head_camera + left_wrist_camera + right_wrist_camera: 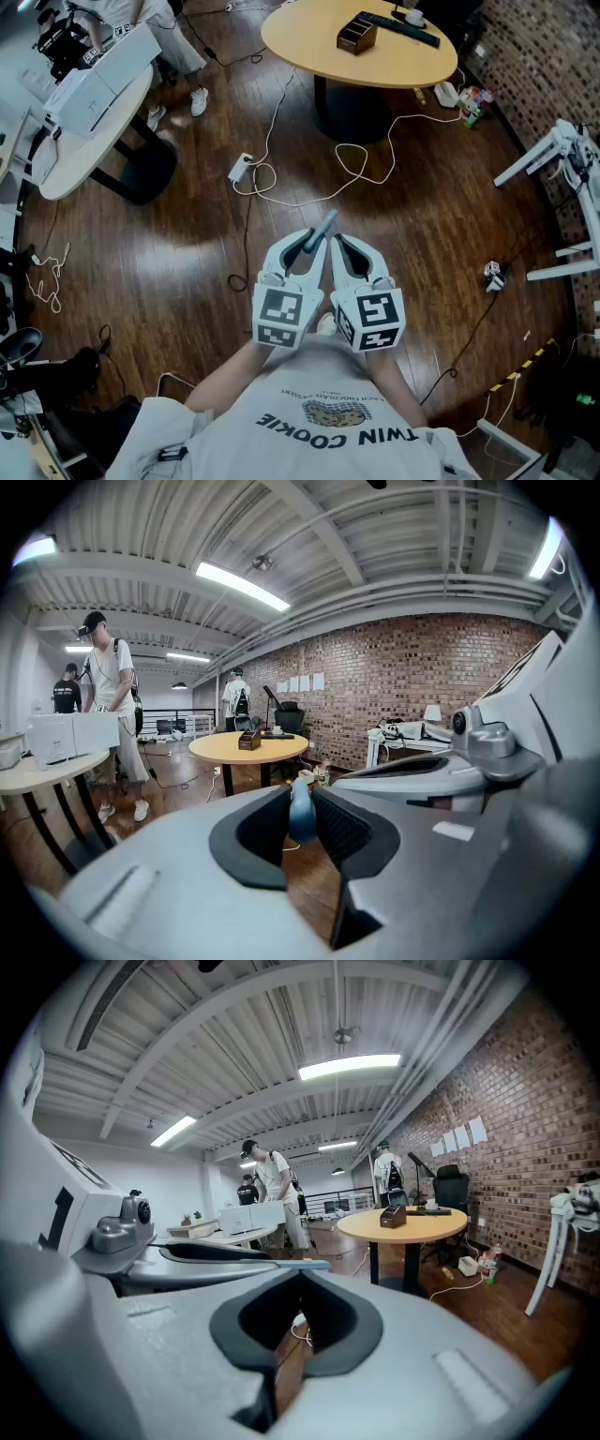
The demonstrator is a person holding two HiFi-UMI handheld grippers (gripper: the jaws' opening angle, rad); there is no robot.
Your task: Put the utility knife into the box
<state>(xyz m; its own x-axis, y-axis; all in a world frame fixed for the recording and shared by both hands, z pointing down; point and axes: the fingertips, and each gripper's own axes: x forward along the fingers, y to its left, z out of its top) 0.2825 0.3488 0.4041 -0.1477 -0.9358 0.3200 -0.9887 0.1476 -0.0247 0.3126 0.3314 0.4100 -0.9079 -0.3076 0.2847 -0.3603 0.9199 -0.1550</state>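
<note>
My left gripper (312,248) is shut on a blue-grey utility knife (320,231), whose end sticks out forward past the jaw tips. In the left gripper view the knife (302,816) stands upright, pinched between the dark pads of that gripper (302,799). My right gripper (337,246) is right beside the left one, shut with nothing in it; its jaw tips (300,1277) meet. Both are held close to the person's torso, high above the wood floor. A small brown box (356,36) sits on a round yellow table (309,47) far ahead, also seen as the box (248,740) and the box (393,1216).
White cables and a power strip (241,167) lie on the floor between me and the round table. A white table (75,159) with white boxes stands at the left, with people standing near it (111,682). A white metal frame (562,159) and a brick wall are at the right.
</note>
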